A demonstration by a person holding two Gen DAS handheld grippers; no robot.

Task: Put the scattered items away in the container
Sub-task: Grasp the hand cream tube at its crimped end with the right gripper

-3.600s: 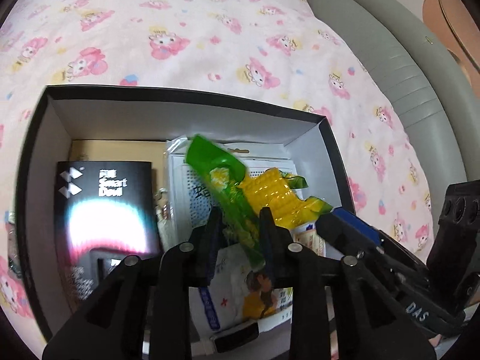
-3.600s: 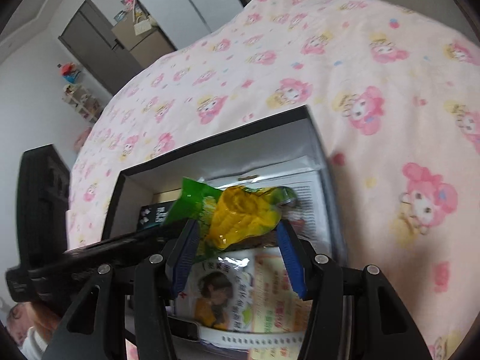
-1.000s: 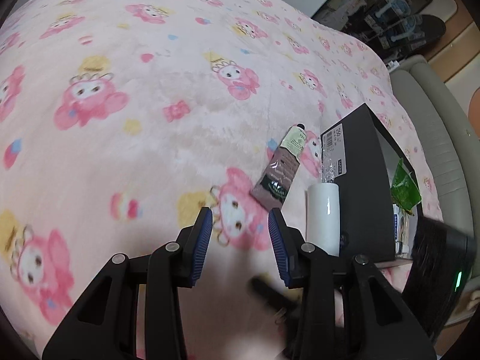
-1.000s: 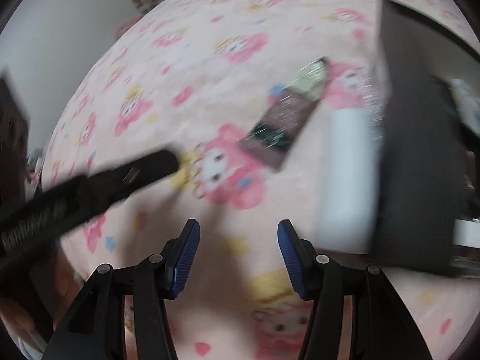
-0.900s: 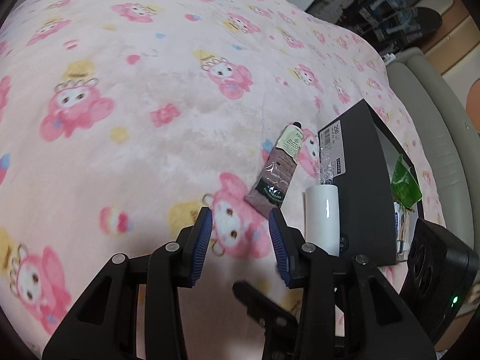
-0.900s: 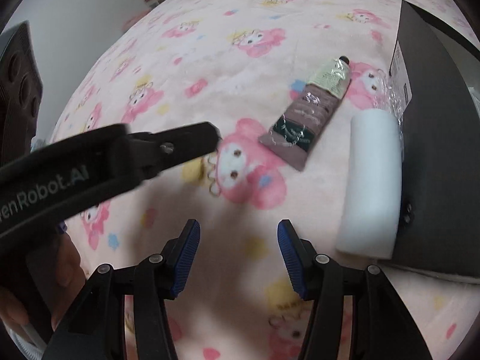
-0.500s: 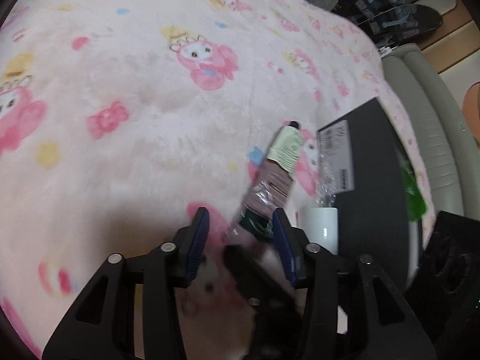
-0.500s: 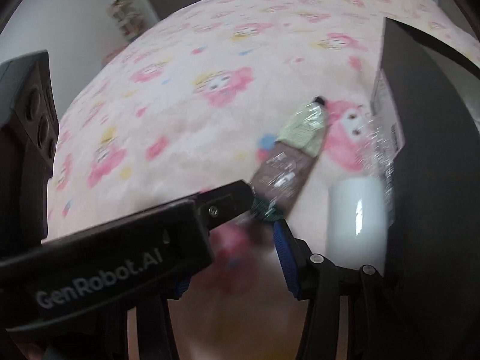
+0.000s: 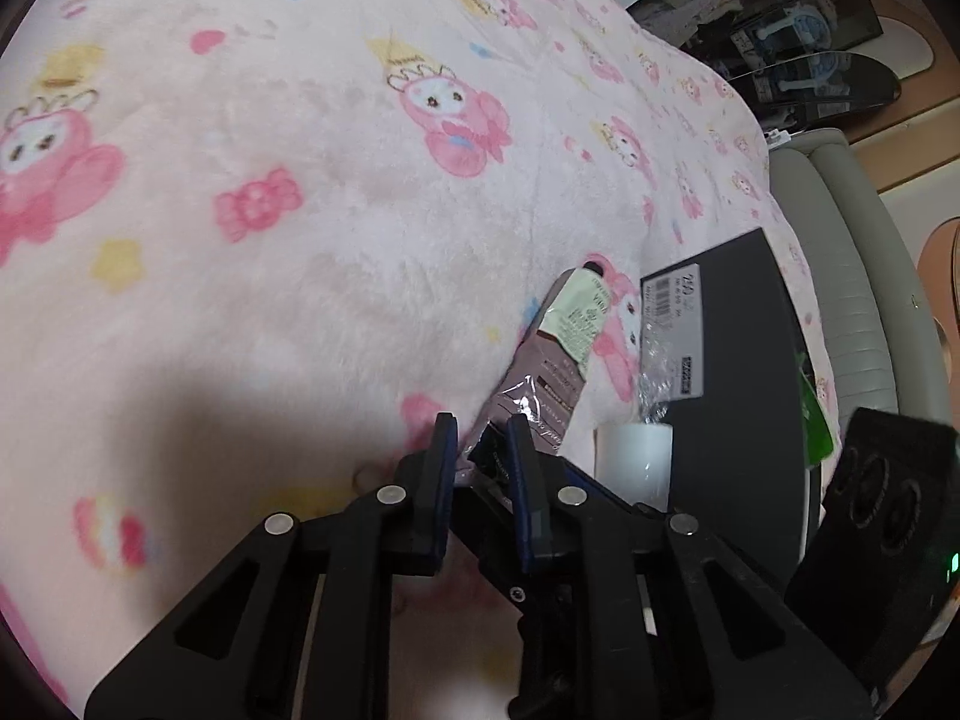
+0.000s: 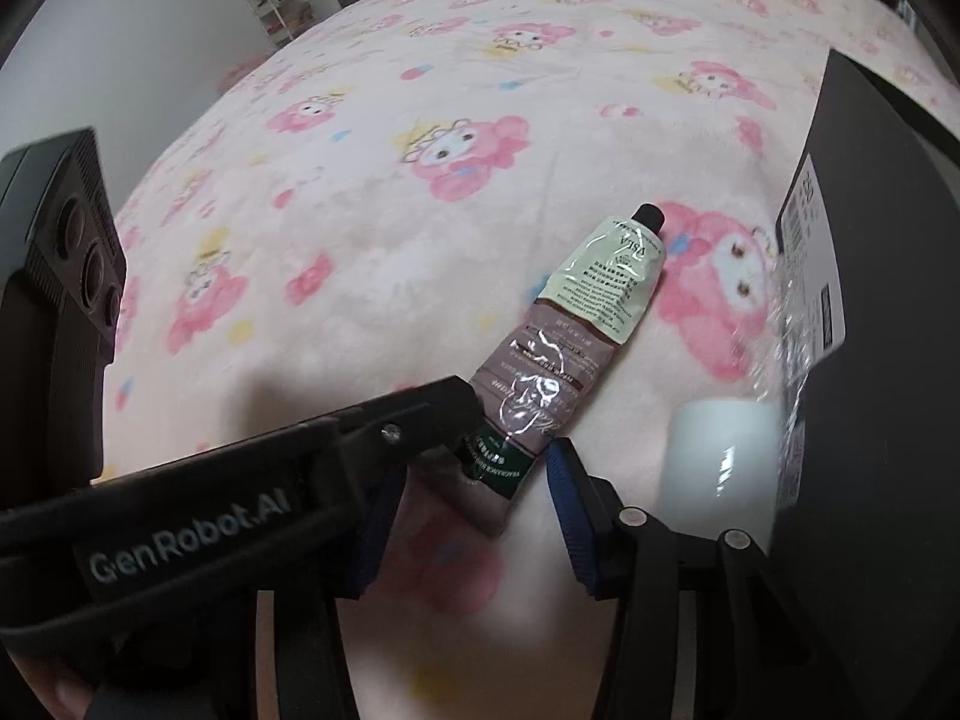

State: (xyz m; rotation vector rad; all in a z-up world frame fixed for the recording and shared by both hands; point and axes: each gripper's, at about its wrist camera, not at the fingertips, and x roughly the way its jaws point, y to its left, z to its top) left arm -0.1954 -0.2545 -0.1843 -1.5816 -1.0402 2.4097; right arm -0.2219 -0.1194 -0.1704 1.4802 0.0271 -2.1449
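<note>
We've got both grippers low over the bed, w/ its pink cartoon-print blanket [image 9: 336, 228]. Left gripper [image 9: 480, 450] has its jaws drawn in narrow around the crimped dark-green end of the hand-cream tube [image 10: 576, 330]; the blue pads [image 9: 447, 468] sit right at the tube's sides, but we can't tell if they actually pinch it. Right gripper [image 10: 468, 510] has its jaws spread wide, nothing held, w/ the tube's bottom end lying between and just ahead of them. The tube lies flat on the blanket, black cap pointing away from us, pale-green label near the cap. Just beside it stands a white cylinder [image 10: 720, 450], touching the black box [image 10: 870, 360], i.e. the container, whose outer wall carries a white barcode sticker [image 9: 672, 294]. A green packet [image 9: 813, 414] shows inside the box.
</note>
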